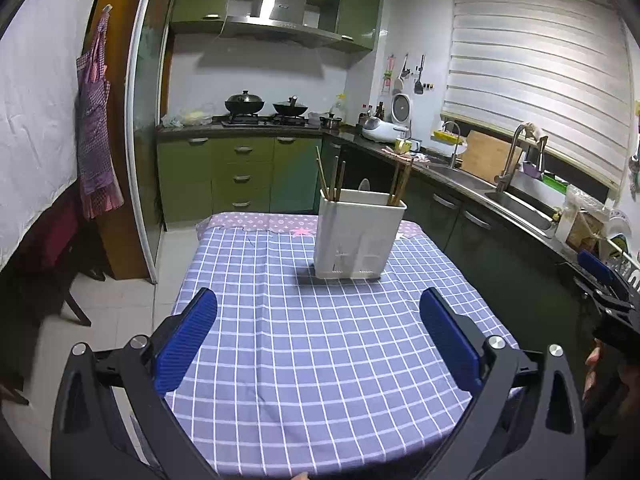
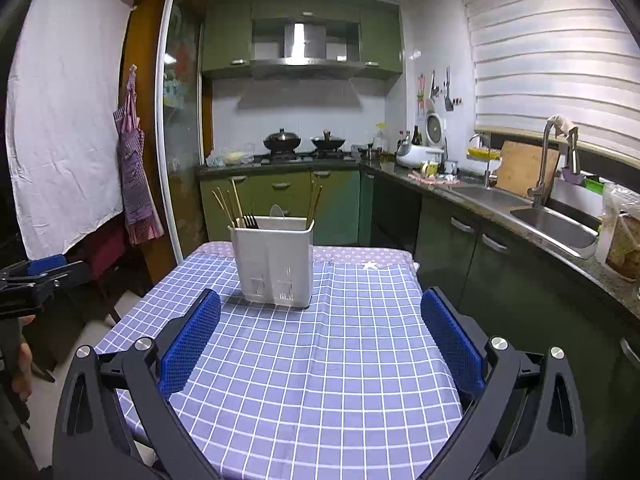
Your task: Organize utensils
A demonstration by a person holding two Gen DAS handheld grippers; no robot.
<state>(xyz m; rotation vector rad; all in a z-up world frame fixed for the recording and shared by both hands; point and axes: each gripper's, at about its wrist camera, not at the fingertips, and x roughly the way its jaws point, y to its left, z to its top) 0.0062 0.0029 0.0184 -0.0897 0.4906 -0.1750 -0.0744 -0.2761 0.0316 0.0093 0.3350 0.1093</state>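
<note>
A white plastic utensil holder (image 1: 356, 236) (image 2: 276, 264) stands upright toward the far end of a table with a blue checked cloth (image 1: 304, 360) (image 2: 320, 380). Wooden chopsticks (image 1: 332, 178) (image 2: 230, 206) stick up at its left and right ends, a pale spoon (image 2: 277, 211) in the middle, and a black fork (image 2: 250, 221) shows in the right wrist view. My left gripper (image 1: 318, 304) hangs open over the near part of the table, well short of the holder, nothing between its blue pads (image 1: 188, 340). My right gripper (image 2: 320, 306) is open too, with nothing in it, its pads (image 2: 452, 340) apart.
Green kitchen cabinets (image 1: 240, 176), a stove with two woks (image 2: 304, 142) and a counter with a steel sink (image 2: 556, 226) run behind and right of the table. An apron (image 1: 94, 132) hangs by the left doorframe. The other gripper shows at each view's edge (image 1: 608, 284) (image 2: 36, 276).
</note>
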